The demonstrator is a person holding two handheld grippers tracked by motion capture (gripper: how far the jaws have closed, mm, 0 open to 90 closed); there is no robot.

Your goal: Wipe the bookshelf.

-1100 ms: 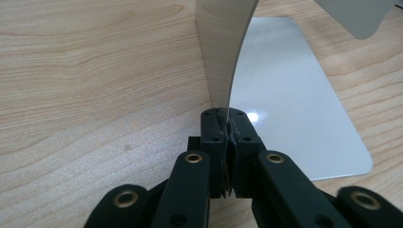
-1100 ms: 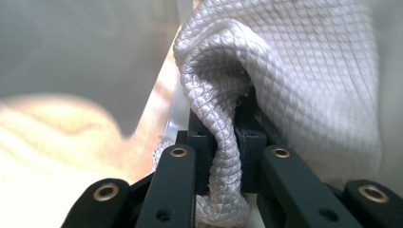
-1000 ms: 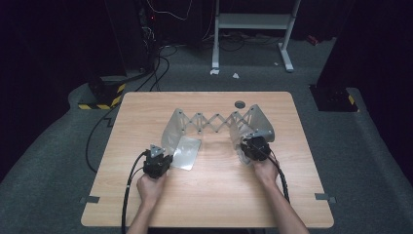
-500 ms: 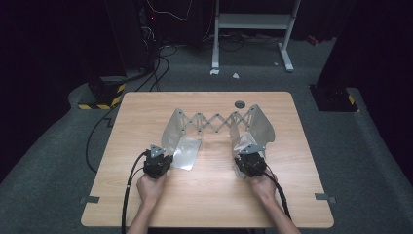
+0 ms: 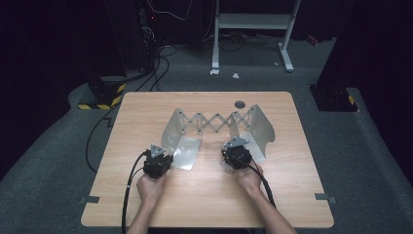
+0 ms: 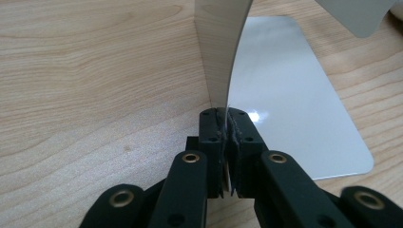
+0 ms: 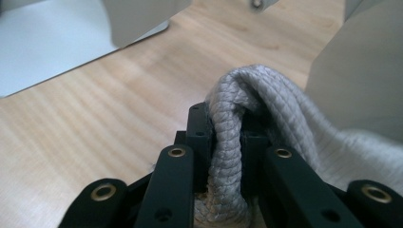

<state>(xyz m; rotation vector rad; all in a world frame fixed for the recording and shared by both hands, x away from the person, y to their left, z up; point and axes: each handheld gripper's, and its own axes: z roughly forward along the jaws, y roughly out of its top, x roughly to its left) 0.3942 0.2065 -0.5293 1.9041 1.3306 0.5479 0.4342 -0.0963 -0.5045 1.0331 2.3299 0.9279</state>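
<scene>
A folding metal rack [image 5: 214,121] with a scissor linkage and a curved plate at each end stands mid-table. My left gripper [image 5: 159,150] is shut on the thin edge of the left upright plate [image 6: 221,47], pinched between the pads [image 6: 226,116]; that plate's flat base [image 6: 285,95] lies to its right. My right gripper [image 5: 234,145] sits just in front of the right end plate [image 5: 260,129]. It is shut on a fold of grey knitted cloth [image 7: 266,109], which bulges up between the jaws [image 7: 228,118]. A pale bit of the cloth [image 5: 226,166] pokes out under that gripper.
The wooden table [image 5: 204,204] has a round dark grommet [image 5: 239,104] near its far edge. Black cables trail from both grippers toward the person. On the floor beyond are a white stand frame [image 5: 253,22], cables and a yellow-and-black striped block [image 5: 104,100].
My right gripper has moved left and a little toward the person, away from the right end plate, with the cloth in it. The left gripper has stayed on its plate.
</scene>
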